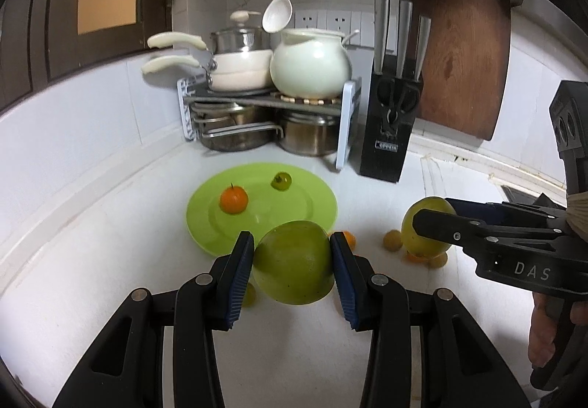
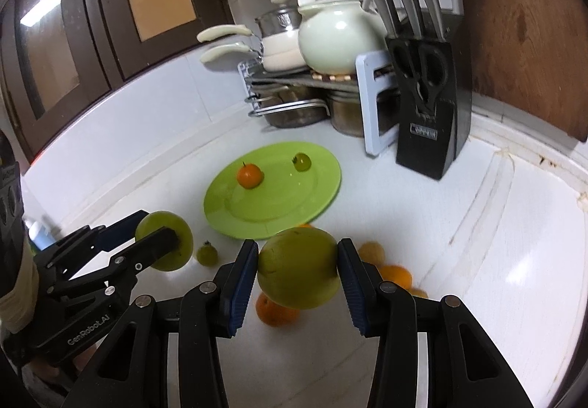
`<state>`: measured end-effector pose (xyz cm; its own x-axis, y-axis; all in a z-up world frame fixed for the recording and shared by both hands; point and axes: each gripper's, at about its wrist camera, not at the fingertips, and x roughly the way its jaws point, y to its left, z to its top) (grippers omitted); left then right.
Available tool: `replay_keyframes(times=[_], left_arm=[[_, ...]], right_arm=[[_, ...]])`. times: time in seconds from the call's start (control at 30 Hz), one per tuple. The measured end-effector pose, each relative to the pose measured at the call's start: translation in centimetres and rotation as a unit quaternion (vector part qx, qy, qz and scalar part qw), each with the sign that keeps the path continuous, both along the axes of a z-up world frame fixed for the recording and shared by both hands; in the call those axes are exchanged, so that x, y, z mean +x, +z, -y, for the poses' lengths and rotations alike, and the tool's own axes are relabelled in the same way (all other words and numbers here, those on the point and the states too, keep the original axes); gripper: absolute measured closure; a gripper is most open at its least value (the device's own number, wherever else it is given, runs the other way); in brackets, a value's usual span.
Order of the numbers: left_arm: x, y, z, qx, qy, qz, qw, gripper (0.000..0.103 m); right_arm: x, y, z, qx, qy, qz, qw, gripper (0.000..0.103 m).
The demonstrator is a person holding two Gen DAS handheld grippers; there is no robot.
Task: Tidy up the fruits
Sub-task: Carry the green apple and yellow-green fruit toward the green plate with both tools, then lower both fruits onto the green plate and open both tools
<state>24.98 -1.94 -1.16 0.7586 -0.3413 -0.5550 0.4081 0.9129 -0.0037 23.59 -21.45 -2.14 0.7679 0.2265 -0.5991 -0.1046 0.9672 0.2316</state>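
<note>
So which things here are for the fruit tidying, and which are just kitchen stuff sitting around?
For the job:
- left gripper, holding a big green fruit
- right gripper, holding another big green fruit
- green plate with a small orange and a small green fruit
- loose oranges on the counter

Just lying about:
- knife block
- cutting board
- pots on the rack
- hanging spoon

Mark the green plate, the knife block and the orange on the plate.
green plate (image 1: 312,217), left wrist view, bare right rim.
knife block (image 1: 386,147), left wrist view, front face.
orange (image 1: 233,199), left wrist view, middle.
</note>
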Motion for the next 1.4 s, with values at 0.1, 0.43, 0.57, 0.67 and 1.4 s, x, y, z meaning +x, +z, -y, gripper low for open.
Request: replay_keyframes(times=[0.1,0.43,0.57,0.67,1.4], left_arm=[[0.4,0.5,-0.1,-0.001,0.003,0.007,1.0000,0.061],[2.6,1.9,-0.4,-0.002,0.017,0.029,0.9994,0.061],[3.6,2.4,-0.7,0.000,0.021,0.036,0.9991,0.061],[4.4,2.6,-0.9,0.003,0.026,0.038,0.9989,0.061],[12.7,0.0,-1.9,0.011,0.055,-0.018,0.9983,0.061]], right_arm=[[0.5,0.7,-0.3,-0.003,0.004,0.011,1.000,0.058],[2.9,2.7,-1.2,-0.013,0.020,0.041,0.999,0.058],[4.3,3.1,-1.5,-0.017,0.027,0.045,0.998,0.058],[5.4,3.2,-1.8,-0.018,0.034,0.045,0.998,0.058],[15.5,1.0,-4.5,-0.034,0.112,-0.009,0.993,0.058]])
